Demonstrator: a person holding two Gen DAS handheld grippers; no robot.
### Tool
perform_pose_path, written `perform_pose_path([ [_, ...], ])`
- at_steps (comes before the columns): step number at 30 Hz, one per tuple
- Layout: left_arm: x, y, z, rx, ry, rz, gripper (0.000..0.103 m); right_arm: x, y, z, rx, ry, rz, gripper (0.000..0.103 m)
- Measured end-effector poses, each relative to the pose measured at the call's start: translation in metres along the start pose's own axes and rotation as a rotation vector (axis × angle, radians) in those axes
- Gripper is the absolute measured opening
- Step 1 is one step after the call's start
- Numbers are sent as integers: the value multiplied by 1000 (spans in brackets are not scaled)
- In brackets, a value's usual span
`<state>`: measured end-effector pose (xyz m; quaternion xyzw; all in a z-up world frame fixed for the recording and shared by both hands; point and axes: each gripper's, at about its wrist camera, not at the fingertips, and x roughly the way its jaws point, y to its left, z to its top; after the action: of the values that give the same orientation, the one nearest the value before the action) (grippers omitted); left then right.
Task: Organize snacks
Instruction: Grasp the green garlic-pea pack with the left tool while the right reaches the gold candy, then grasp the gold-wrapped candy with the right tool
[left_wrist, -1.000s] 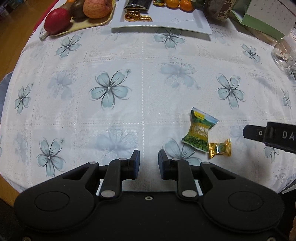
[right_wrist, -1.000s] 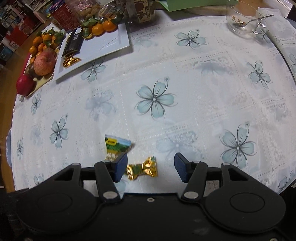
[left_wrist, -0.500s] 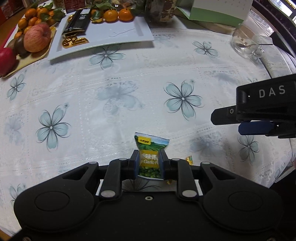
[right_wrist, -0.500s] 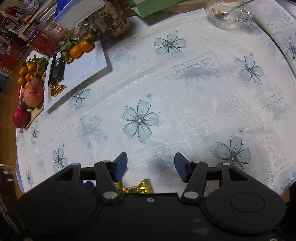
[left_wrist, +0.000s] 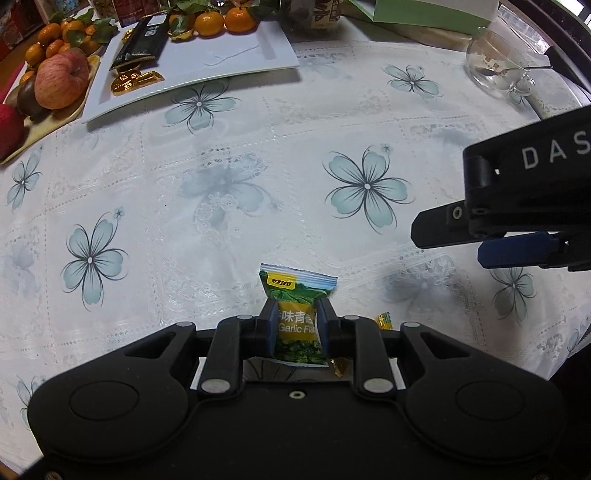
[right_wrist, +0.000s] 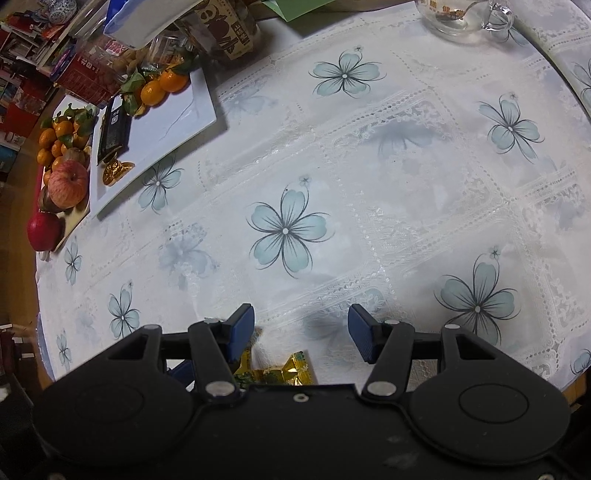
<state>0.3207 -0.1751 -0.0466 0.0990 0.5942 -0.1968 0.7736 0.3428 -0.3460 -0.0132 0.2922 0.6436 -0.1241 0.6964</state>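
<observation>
Left wrist view: low over the near edge of the tabletop (left_wrist: 258, 155), facing across it toward the white tray (left_wrist: 207, 62) at far left and glass cup (left_wrist: 495, 62) at far right. Right wrist view: seemingly somewhat higher, tilted down, aimed the same way. Shared: floral cloth, white tray (right_wrist: 166, 125), fruit plate (right_wrist: 79, 214), glass cup (right_wrist: 458, 16), and gold candy (right_wrist: 291, 371) close under both cameras.

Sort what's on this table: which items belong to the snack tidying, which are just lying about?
Job: green pea packet in left tongs; gold candy; white tray; open right tongs.
Bystanders: apple, tangerines, glass cup.
</observation>
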Motion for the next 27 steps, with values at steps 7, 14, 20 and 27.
perform_pose_path([
  [7,2,-2,0,11,1,14,35,0,-6,2,27,0,0,60],
  [14,17,2,0,-21,43,27,44,-1,-8,2,30,1,8,60],
  [20,20,6,-1,-50,65,9,37,0,-10,2,29,9,7,60],
  [27,7,48,3,-200,52,52,34,9,-2,-5,-9,52,14,60],
])
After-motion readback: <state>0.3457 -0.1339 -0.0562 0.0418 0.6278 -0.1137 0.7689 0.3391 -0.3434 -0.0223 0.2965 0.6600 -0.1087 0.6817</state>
